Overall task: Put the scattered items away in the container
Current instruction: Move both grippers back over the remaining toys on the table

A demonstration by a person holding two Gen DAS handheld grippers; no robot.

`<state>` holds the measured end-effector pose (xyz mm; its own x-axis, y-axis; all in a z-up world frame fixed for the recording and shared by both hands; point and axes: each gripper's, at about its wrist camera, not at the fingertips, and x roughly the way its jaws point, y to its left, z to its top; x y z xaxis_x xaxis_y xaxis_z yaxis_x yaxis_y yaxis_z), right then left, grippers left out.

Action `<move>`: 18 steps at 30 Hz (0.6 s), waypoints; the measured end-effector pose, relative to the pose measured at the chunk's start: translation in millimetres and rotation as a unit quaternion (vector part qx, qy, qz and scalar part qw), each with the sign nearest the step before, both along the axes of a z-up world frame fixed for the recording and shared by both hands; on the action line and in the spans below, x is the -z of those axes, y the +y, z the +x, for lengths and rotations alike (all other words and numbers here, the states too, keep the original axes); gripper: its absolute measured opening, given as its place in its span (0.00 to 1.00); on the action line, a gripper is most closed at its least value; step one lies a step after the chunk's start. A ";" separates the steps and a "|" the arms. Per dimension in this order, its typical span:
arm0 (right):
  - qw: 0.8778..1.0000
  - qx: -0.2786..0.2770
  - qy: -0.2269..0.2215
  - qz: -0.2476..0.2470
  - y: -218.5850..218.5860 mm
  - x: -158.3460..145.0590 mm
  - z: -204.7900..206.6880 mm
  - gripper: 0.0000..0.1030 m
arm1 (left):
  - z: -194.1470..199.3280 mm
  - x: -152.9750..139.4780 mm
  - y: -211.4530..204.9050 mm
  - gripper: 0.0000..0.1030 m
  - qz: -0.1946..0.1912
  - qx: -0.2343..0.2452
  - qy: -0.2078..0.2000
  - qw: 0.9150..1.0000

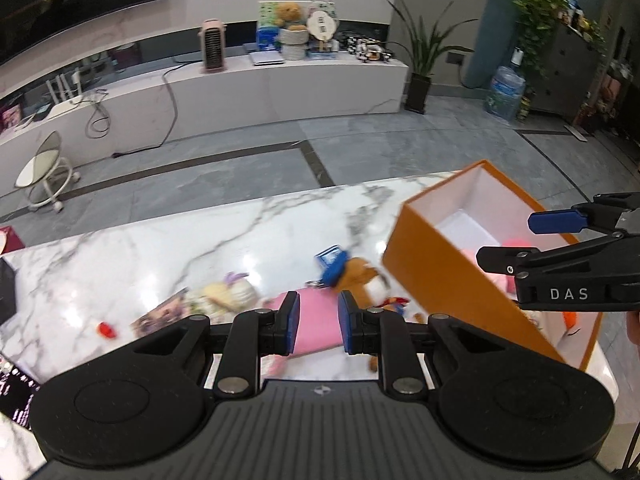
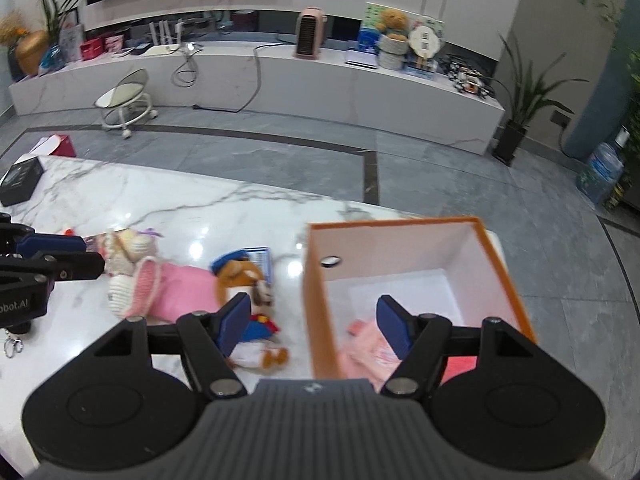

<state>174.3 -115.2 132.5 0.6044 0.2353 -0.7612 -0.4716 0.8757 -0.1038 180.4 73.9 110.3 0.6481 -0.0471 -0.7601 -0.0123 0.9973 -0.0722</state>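
An orange box [image 2: 505, 280] with a white inside stands at the right end of the marble table [image 2: 168, 200]. Pink items [image 2: 366, 350] lie in it. My right gripper [image 2: 316, 324] is open and empty, hovering over the box's left wall. It also shows as the right gripper [image 1: 510, 240] above the box [image 1: 436, 280]. My left gripper [image 1: 318, 324] hovers over a pink pouch [image 1: 316, 320], its pads a narrow gap apart with nothing between them. On the table lie a duck plush [image 2: 240, 276], a blue card [image 2: 262, 258], the pouch [image 2: 184, 292] and a cream crocheted plush [image 2: 130, 264].
A small red piece [image 1: 106, 330] and a picture pack [image 1: 164, 312] lie left of the toys. A keyring [image 2: 12, 346] and a black box [image 2: 20, 180] sit at the table's left. Beyond the far edge are grey floor, a stool [image 2: 126, 100] and a white TV bench [image 2: 320, 76].
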 end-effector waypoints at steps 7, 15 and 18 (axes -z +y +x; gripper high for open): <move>1.000 -0.026 0.003 -0.006 41.3 3.8 -9.4 0.71 | -17.2 2.1 37.1 0.22 -0.004 -0.025 0.001 1.000; 0.999 -0.044 0.008 -0.011 74.0 12.1 -16.2 0.72 | -29.4 9.3 64.5 0.23 -0.006 -0.041 0.008 0.999; 0.999 -0.047 0.012 -0.016 81.7 19.0 -16.0 0.72 | -30.0 16.4 69.6 0.27 -0.006 -0.043 0.013 0.999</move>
